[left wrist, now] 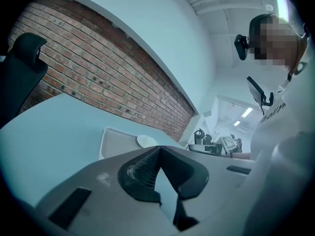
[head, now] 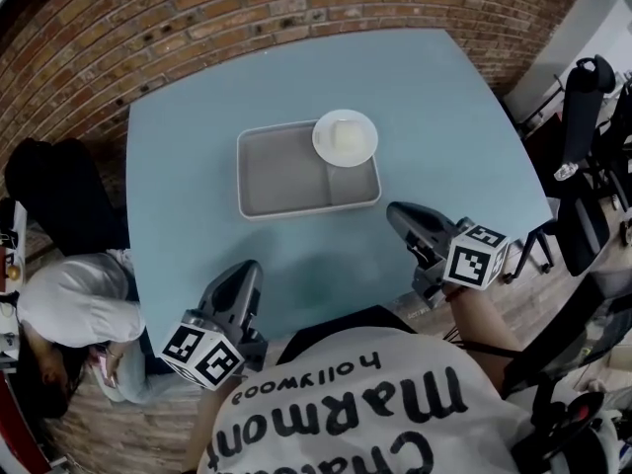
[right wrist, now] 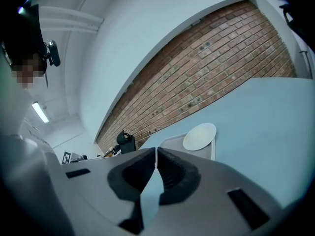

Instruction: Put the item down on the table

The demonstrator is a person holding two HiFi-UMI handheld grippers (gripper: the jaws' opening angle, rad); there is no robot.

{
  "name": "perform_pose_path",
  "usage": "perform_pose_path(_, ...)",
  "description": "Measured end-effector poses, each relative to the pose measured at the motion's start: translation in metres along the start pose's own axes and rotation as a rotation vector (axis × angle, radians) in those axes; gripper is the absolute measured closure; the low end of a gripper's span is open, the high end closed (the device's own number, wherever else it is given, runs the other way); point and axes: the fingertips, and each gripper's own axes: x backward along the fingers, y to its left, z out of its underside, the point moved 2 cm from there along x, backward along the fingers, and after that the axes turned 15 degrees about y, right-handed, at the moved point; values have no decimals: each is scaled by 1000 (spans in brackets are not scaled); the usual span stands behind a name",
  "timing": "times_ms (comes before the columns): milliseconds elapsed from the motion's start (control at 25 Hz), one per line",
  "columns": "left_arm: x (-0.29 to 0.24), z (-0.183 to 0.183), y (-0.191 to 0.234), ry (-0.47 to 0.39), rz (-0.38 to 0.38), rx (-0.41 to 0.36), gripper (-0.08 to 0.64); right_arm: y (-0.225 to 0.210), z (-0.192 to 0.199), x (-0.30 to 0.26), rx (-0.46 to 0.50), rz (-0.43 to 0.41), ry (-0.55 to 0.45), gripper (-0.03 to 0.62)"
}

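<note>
At the near left edge of the blue table (head: 188, 176) the left gripper (head: 250, 269) hovers with its fingers pressed together at the tips and nothing between them, which its own view confirms. Further in, near the middle of the table, lies a grey tray (head: 281, 176), empty over most of its floor. A white plate (head: 322, 142) rests on the tray's far right corner, partly overhanging the rim, and carries a pale lump that I cannot identify. At the near right edge the right gripper (head: 397, 212) is likewise closed on nothing, its tips meeting with only a hairline between them. Both grippers are well apart from the plate. Judging by this, the putting-down looks finished: the plate, which I take for the item, is set down and released, though it sits on the tray and not on bare tabletop. If bare table is meant, one more pick and place remains. As for writing, the person's white shirt at the bottom of the head view reads "hollywood" and "Marmont", with a further word partly cut off
</note>
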Motion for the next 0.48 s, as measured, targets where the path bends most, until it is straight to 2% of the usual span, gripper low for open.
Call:
perform_pose_path(280,-12,-10,5,6,44,-20,554,-3,-4,9,2,45,-22,571)
perform_pose_path(480,-14,-15,-4,-5,69,-45,554,2,0,25,0,42,-55,571)
